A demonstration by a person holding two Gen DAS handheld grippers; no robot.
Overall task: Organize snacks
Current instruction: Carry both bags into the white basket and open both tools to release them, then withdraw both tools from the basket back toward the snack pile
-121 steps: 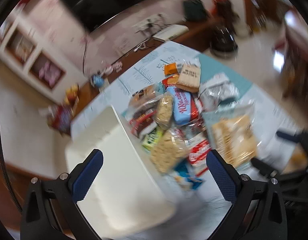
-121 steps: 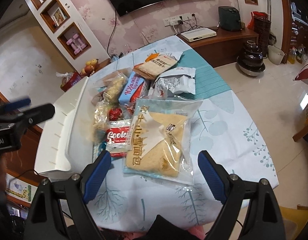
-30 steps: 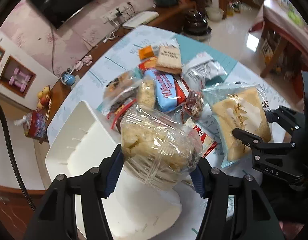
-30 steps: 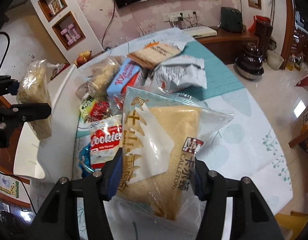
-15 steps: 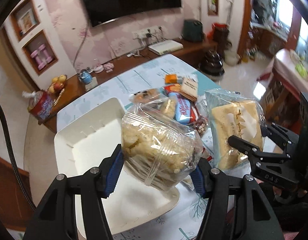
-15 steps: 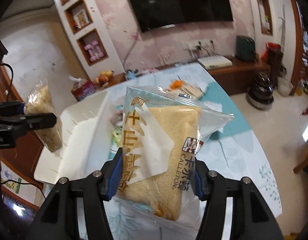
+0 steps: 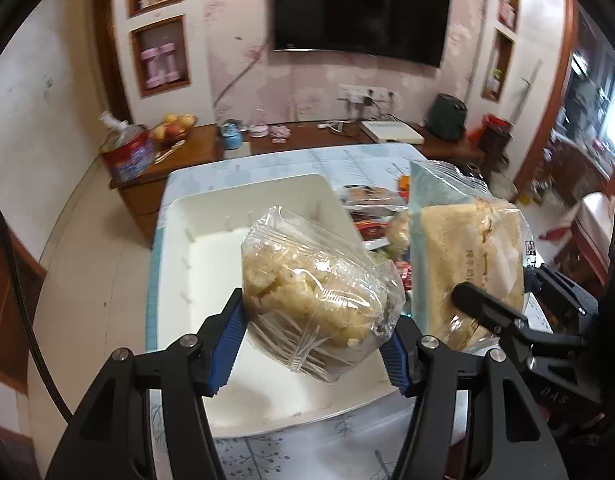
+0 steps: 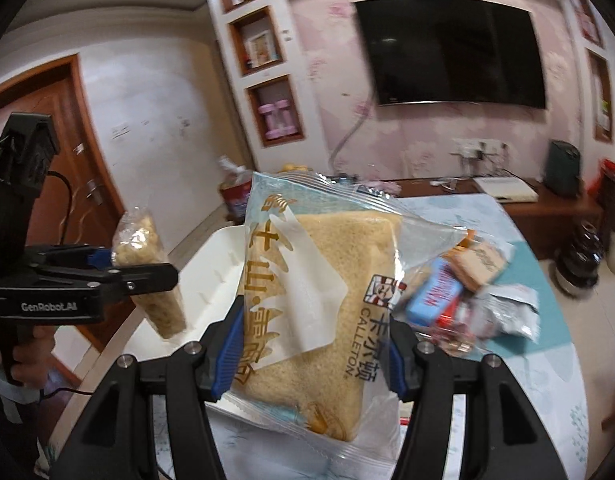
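this is a home living room. a large flat television (image 8: 453,50) hangs on pink floral wallpaper, with recessed wall niches (image 7: 160,54) holding small ornaments beside it. a low wooden sideboard (image 7: 195,148) along the wall carries a bowl of fruit (image 7: 172,126), a white set-top box (image 7: 391,131) and plugged-in cables. a wooden door (image 8: 73,152) stands at the left, and a patterned tablecloth (image 8: 547,308) covers the table.

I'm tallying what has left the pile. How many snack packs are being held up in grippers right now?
2. The clear bag of crumbly snack is clamped in the left gripper above the white tray. The Calleton cake pack is clamped in the right gripper.
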